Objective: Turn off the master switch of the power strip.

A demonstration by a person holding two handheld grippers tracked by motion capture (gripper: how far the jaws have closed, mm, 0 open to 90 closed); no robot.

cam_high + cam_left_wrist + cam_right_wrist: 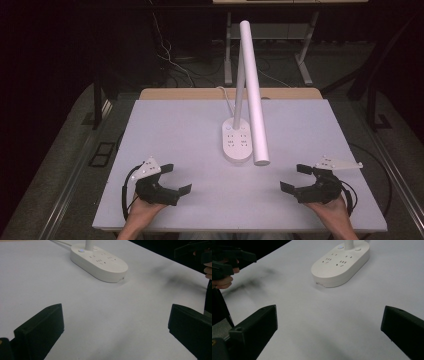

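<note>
on the white table (175, 130), near its middle, a white desk lamp (252, 90) on an oval base (236, 141) with socket slots on top; no readable brand or writing on it. near the front edge, left gripper (176, 179) and right gripper (294, 178), both spread wide apart, holding nothing, well apart from the base on either side.

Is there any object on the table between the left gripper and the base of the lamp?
Nothing visible. Between the open left gripper and the lamp base lies bare white table. The lamp's head bar hangs over the base's right side.
</note>
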